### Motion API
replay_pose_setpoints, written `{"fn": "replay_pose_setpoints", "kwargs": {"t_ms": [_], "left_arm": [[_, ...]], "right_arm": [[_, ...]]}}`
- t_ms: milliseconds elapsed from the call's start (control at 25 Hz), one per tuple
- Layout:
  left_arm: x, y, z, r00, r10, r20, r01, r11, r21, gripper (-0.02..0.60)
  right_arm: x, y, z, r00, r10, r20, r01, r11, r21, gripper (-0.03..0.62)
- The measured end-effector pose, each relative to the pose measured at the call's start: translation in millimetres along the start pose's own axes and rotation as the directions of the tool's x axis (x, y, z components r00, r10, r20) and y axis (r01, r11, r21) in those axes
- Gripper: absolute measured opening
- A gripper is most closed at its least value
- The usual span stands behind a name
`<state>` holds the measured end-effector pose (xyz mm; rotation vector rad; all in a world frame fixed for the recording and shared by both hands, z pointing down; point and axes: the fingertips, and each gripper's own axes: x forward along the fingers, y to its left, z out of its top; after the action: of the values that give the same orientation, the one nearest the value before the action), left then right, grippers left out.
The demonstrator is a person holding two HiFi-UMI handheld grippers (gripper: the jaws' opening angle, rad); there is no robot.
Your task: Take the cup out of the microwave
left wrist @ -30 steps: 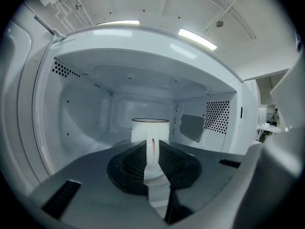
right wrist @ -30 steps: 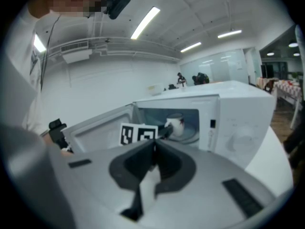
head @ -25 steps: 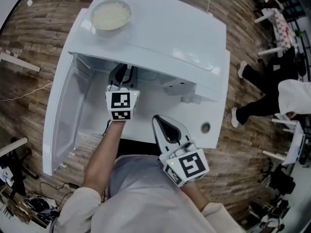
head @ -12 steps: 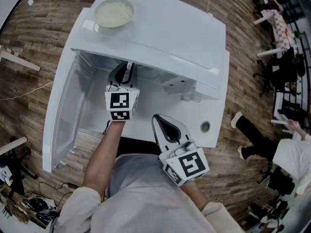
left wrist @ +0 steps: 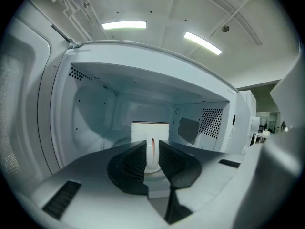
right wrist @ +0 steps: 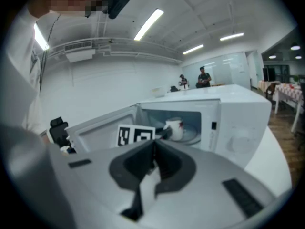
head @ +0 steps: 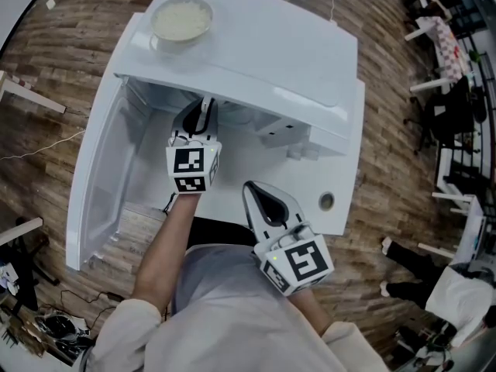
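A white cup (left wrist: 149, 132) with a red mark on its handle stands upright inside the open white microwave (head: 256, 45). My left gripper (left wrist: 152, 159) reaches into the cavity, and its dark pads sit on either side of the cup's handle and close against it. From above, only that gripper's rear and marker cube (head: 191, 169) show under the oven's top edge. In the right gripper view, the cup (right wrist: 175, 129) shows in the cavity beyond the left gripper's cube. My right gripper (head: 256, 192) hangs shut and empty in front of the microwave's control panel, away from the cup.
The microwave door (head: 97, 192) stands swung open to the left. A bowl of rice (head: 180, 19) sits on the oven's top, at its far left. A round knob (head: 327, 201) is on the panel. A person (head: 446, 301) and chairs are on the wooden floor at right.
Both grippers have kept their places. The person on the floor at right has walked toward the lower right of the head view.
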<state>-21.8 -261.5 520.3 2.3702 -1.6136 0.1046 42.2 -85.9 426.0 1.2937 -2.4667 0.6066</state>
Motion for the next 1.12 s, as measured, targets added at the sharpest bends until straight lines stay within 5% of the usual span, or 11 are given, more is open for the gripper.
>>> {"fn": "replay_pose_setpoints", "kwargs": {"t_ms": [1120], "left_arm": [[-29, -9, 4, 1.000, 0.010, -0.008, -0.010, 0.999, -0.038, 0.066]], "right_arm": [[-10, 4, 9, 0.999, 0.023, 0.040, -0.023, 1.000, -0.015, 0.023]]}}
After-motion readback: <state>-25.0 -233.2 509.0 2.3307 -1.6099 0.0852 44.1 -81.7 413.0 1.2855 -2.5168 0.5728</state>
